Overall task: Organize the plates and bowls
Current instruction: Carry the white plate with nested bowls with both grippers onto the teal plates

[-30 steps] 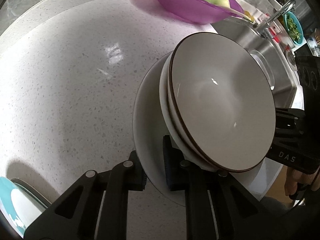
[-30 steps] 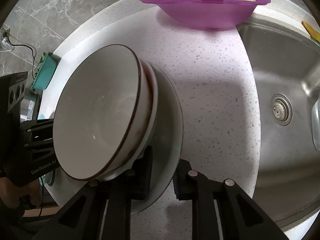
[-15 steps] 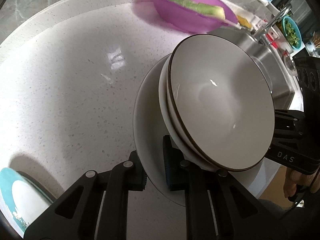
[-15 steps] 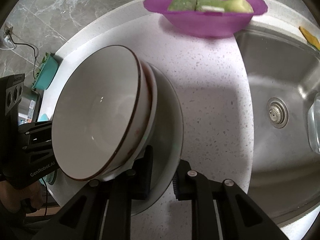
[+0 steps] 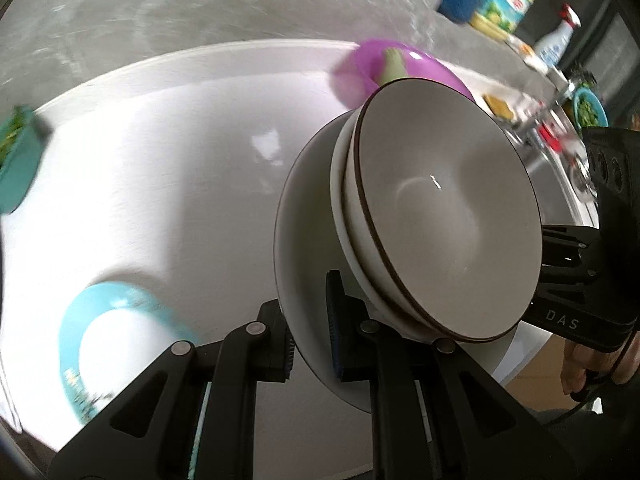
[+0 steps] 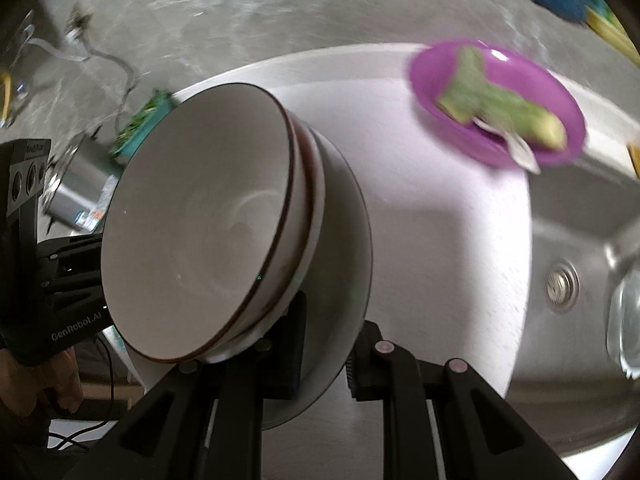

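A: What had changed over the last second?

B: The stack had come up off the worktop (image 5: 168,184). A second before, the worktop filled the view close under both claws; now more of it showed, along with the wall behind, all blurred by motion. The stack itself had not shifted between the claws.

A: And the grips?

B: The left claw (image 5: 310,344) was clamped on the near rim of the plate (image 5: 304,232), one pad on each face. The right claw (image 6: 324,344) pinched the opposite rim the same way. So the plate hung between the two claws, well clear of the worktop.

A: What did that mean for the job?

B: I judged the lift done and the carry under way; where it would be set down was not shown.

A: Count them for me.

B: One white plate, and two brown-rimmed bowls (image 5: 448,216) nested on it, right in front of the left claw. Beyond the right claw, one purple bowl (image 6: 496,100) with greens in it. Left of the left claw, one blue-rimmed plate (image 5: 116,332) lay on the worktop. A teal dish (image 5: 18,160) sat farther left, though the blur made it hard to be sure.
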Tool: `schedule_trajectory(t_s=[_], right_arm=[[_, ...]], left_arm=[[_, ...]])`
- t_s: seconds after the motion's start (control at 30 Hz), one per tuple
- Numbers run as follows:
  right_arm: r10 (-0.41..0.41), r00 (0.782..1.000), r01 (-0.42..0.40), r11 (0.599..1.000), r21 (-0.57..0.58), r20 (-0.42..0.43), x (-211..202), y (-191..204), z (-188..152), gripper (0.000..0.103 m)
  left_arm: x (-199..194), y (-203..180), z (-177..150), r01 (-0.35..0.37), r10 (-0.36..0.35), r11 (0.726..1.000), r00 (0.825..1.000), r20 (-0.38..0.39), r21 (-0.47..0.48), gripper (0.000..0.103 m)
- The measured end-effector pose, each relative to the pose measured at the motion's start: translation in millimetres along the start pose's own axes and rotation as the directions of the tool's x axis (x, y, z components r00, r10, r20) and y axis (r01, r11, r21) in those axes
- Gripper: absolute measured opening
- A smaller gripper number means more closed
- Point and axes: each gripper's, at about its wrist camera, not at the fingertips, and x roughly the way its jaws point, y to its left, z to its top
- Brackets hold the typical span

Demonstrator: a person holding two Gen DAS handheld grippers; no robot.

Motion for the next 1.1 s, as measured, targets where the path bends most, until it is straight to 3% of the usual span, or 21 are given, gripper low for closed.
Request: schedule_trajectory(t_s=[0.2, 0.5, 0.77, 1.1], right_arm=[[0.067, 0.998, -0.069, 0.990, -0.123, -0.021, 15, 62, 18, 0.019], [0.140, 0.984, -0.166, 0.951, -0.260, -0.114, 67, 153, 30, 0.019], [0.137, 0.972, -0.188, 0.940, -0.286, -0.189, 112, 190, 23, 0.019], [0.095, 0.969, -0.156, 0.951, -0.268, -0.229, 146, 200, 12, 0.019]], left_arm=[[-35, 51, -36, -0.073, 0.074, 0.990, 0.997, 0.007, -0.122, 0.012], [-69, 134, -93, -0.149, 0.154, 0.943, 0.988, -0.009, -0.298, 0.012], [-69, 187, -147, -0.160, 0.149, 0.914, 0.987, -0.058, -0.372, 0.012], [-42, 209, -165, -0.138, 0.114, 0.919, 0.990, -0.087, -0.368, 0.012]])
